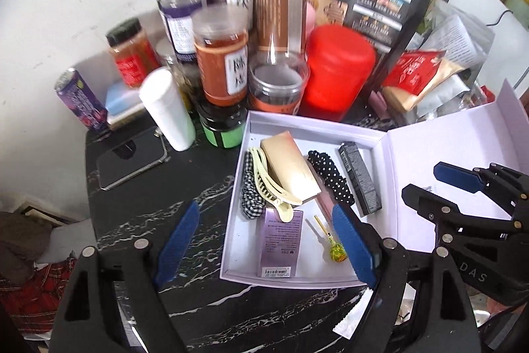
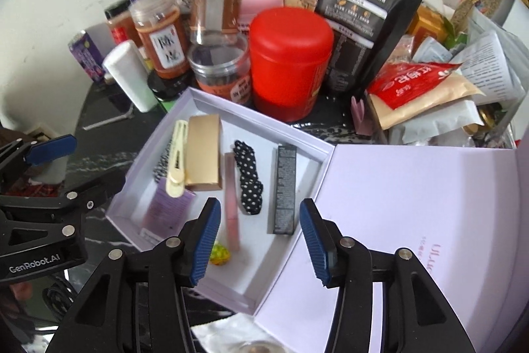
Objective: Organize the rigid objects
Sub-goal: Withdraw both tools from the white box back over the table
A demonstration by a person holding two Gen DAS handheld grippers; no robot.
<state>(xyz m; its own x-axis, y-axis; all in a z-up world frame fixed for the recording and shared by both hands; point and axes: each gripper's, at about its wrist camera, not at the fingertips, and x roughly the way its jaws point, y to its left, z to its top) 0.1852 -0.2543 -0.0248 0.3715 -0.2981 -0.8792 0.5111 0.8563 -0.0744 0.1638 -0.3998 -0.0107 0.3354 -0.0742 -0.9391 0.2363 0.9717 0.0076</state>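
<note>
Both grippers [image 1: 264, 243] [image 2: 261, 240] agape, empty, above lavender box [image 2: 211, 290] near edge.

In my open lavender cardboard box [image 1: 297, 128] I count two fabric scrunchies, one black-and-white gingham [image 1: 249, 187] and one black with white dots [image 1: 330, 177]. There is one cream plastic hair clip [image 1: 271, 184], one gold carton [image 1: 291, 167], one slim black carton [image 1: 360, 181], one purple carton [image 1: 281, 243], one pink tube [image 2: 231, 204] and one yellow-green lollipop [image 1: 335, 250].
</note>
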